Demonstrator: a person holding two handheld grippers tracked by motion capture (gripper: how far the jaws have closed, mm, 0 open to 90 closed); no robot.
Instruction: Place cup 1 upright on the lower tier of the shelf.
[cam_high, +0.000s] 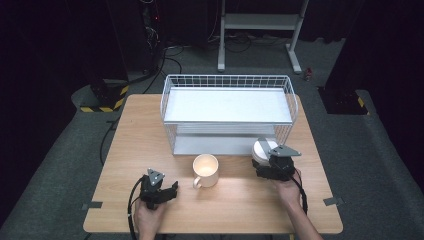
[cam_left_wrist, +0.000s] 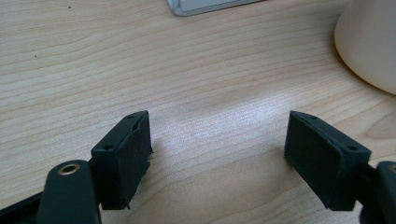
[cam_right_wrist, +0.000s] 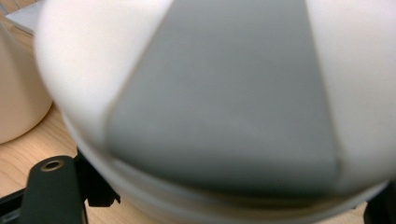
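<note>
Nearest the camera in the high view, two bare forearms come over the near edge of the pale wooden table (cam_high: 240, 200), each hand holding a black two-jaw gripper. Taking the cream ceramic mug (cam_high: 205, 170) at the table's middle as the landmark, the left gripper (cam_high: 172, 188) sits to the near left of the mug, just beside it but apart from it, its jaws pointing toward the mug's handle. In the left gripper view those jaws stand wide apart with nothing but bare wood grain between them, and the mug's rounded side (cam_left_wrist: 369, 42) shows at the upper right, clear of both pads.

To the right of the mug, and slightly farther back, the right gripper (cam_high: 264, 159) meets a round white bowl-like dish with a grey wedge pattern (cam_high: 263, 148). In the right gripper view this dish (cam_right_wrist: 224, 107) looms very close and blurred over the jaws, which stand on either side of its lower rim; whether the pads press it I cannot tell. The mug's side (cam_right_wrist: 18, 93) shows at that view's left edge, near the dish.

Behind the mug stands a white wire two-tier rack with flat white shelves (cam_high: 227, 107), its lower shelf just beyond the mug and the dish.
</note>
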